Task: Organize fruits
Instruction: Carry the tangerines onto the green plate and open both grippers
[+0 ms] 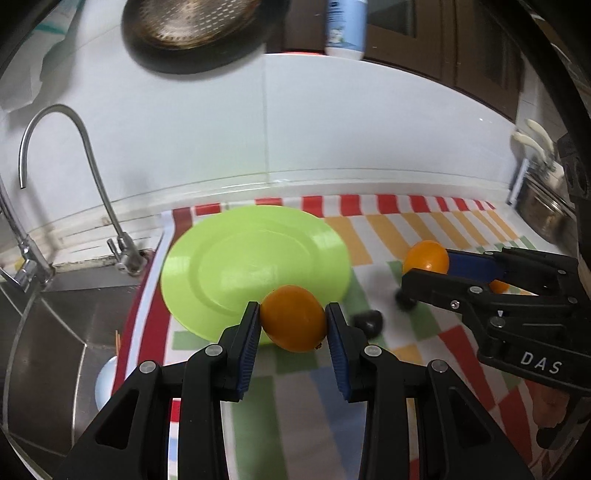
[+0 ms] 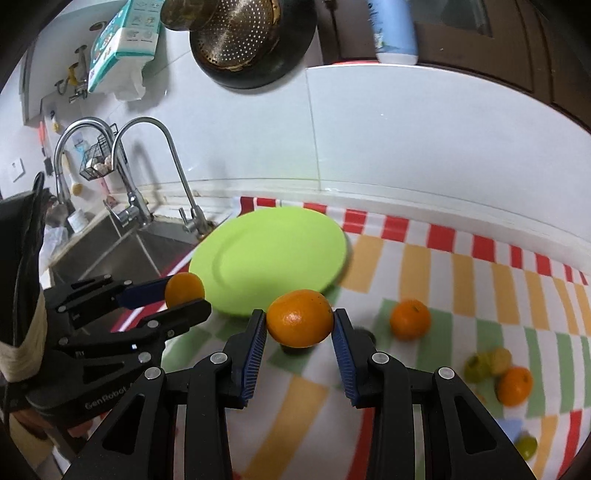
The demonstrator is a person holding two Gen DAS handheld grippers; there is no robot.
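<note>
Orange fruit filled both pairs of jaws. The left gripper [image 1: 292, 319] had its blue-padded jaws closed on an orange [image 1: 294, 318], pads pressing both sides, held in the air just in front of the near rim of a lime-green plate [image 1: 236, 266]. The right gripper [image 2: 300, 324] gripped a second orange [image 2: 300, 318] the same way, also lifted above the cloth near the plate's edge. Each gripper showed in the other's view: the right gripper [image 1: 417, 264] to the right of the plate, the left gripper [image 2: 184, 295] to its left.

The plate lay bare on a checked cloth [image 2: 443, 273] of red, orange and green patches covering the tabletop. A loose orange [image 2: 410, 319] sat on the cloth just right of the right gripper. Farther right lay another orange [image 2: 514, 384] touching two blurred yellow-green fruits [image 2: 487, 362], and a small green fruit [image 2: 526, 446] lay near the frame's edge. A steel sink [image 2: 122, 251] with curved taps [image 2: 162, 173] stood left of the plate. A perforated metal colander [image 2: 243, 33] hung on the white wall above.
</note>
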